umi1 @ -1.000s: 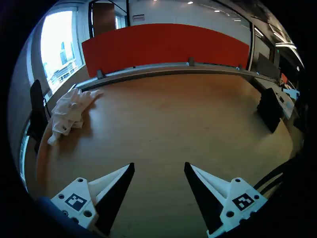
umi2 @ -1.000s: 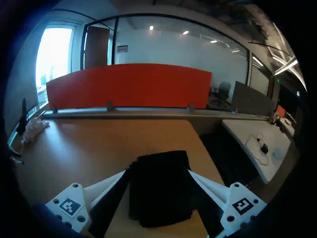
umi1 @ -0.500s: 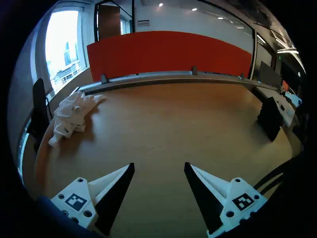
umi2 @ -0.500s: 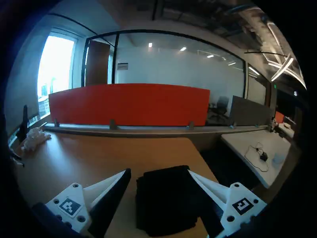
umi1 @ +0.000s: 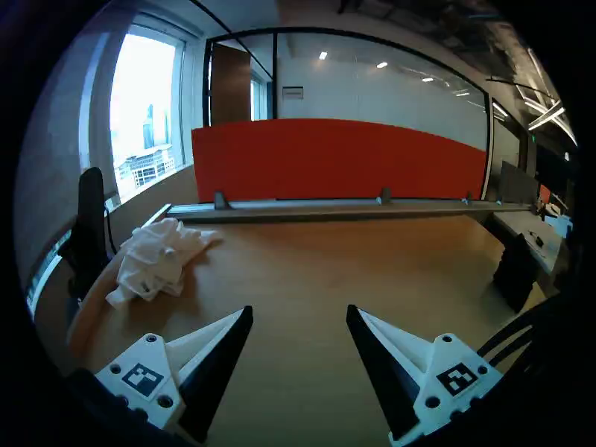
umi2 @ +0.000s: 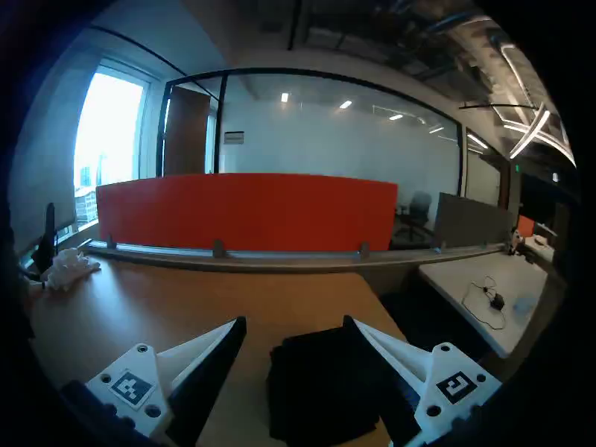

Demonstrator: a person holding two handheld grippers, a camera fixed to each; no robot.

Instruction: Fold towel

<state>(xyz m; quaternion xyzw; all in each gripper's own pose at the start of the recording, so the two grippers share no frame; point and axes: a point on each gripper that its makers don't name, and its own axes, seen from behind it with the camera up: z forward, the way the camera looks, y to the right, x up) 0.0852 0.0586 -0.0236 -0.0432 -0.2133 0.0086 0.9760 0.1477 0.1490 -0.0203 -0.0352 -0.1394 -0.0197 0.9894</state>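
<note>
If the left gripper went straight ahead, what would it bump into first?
Probably nothing soon: the left gripper faces bare table, then the red divider at its far edge. The white towel lies off to the side.

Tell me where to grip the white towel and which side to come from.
Grip the loose corner trailing from the white towel at its near end. It lies flatter and thinner than the bunched middle, so the open left tool could probably straddle it, coming in low over the desk from the near side.
</note>
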